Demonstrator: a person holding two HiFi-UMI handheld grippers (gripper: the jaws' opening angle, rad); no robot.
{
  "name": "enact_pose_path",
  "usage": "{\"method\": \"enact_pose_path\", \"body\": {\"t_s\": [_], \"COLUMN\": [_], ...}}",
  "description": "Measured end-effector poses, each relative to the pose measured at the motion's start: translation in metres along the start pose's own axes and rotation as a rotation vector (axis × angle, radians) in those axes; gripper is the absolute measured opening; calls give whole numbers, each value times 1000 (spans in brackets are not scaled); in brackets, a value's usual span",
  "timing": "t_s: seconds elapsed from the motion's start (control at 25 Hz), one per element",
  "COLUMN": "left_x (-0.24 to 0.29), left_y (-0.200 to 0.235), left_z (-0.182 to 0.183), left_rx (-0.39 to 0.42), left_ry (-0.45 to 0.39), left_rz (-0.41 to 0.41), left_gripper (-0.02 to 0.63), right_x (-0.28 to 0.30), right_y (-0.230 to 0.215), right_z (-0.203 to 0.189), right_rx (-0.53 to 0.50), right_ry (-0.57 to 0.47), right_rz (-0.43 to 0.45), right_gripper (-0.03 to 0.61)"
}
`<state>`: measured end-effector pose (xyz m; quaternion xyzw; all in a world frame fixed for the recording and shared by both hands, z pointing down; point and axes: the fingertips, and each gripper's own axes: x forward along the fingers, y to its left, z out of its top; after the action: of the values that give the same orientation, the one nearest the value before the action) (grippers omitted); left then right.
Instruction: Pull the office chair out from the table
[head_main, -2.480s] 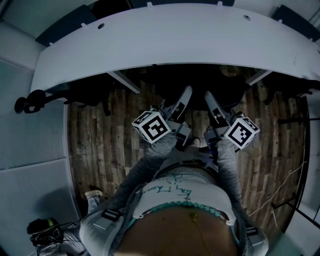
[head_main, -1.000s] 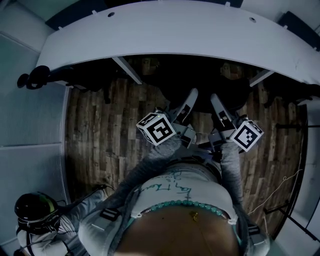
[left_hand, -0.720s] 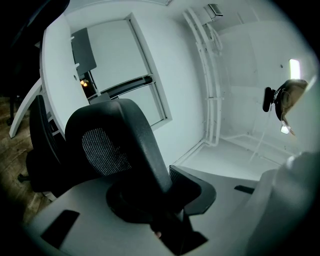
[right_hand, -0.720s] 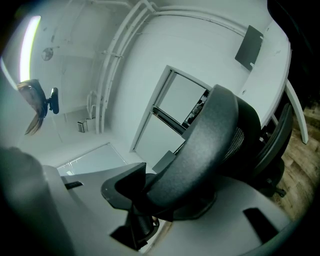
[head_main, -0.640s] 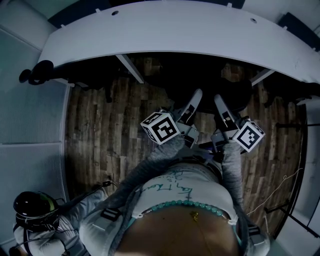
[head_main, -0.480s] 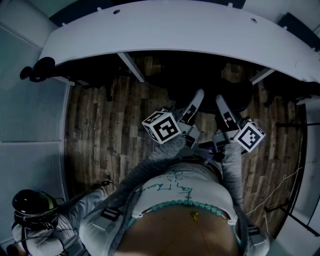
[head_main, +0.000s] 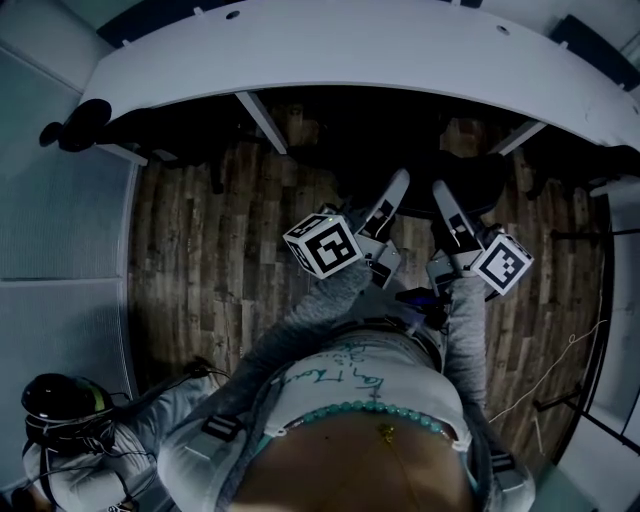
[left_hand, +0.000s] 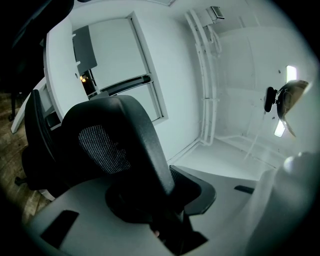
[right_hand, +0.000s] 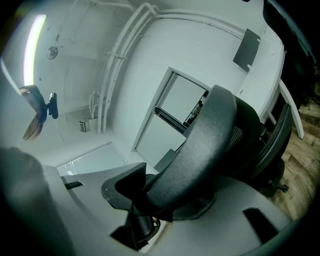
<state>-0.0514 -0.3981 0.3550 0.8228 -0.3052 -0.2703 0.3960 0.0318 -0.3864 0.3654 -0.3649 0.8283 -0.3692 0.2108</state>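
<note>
The black office chair (head_main: 478, 182) stands at the white curved table's (head_main: 350, 50) near edge, its seat in the dark beneath. My left gripper (head_main: 398, 182) and right gripper (head_main: 440, 190) reach forward side by side onto the top of its backrest. In the left gripper view the backrest's (left_hand: 117, 145) black rim and mesh run between the grey jaws, and the left gripper (left_hand: 167, 207) is shut on it. The right gripper view shows the same rim (right_hand: 205, 145) from the other side, with the right gripper (right_hand: 150, 200) shut on it.
Wooden floor (head_main: 220, 250) lies under me. Another dark chair's arm (head_main: 72, 125) pokes out at the table's left end, and white table legs (head_main: 262, 122) slant under the top. A person with a dark helmet (head_main: 60, 400) crouches at the lower left. Cables (head_main: 560, 360) trail on the right.
Both grippers have drawn back from the table with the chair's backrest in them. The table edge has slid up in the head view and more floor shows in front of it.
</note>
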Motion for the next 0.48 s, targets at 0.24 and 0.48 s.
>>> {"method": "enact_pose_path", "body": {"t_s": [0.24,0.48], "left_x": [-26,-43], "left_y": [-11,-17], "left_z": [-15,-19], "left_rx": [10,17], "left_ry": [-2,-3], "left_rz": [-7,-10], "left_gripper": [118,118], "right_x": [-23,-31], "right_y": [12,24], "right_z": [-20,-31], "right_rx": [-5,-19], "right_ry": [-6,-11], "right_rz": [-2,9], "right_gripper": [163,163]}}
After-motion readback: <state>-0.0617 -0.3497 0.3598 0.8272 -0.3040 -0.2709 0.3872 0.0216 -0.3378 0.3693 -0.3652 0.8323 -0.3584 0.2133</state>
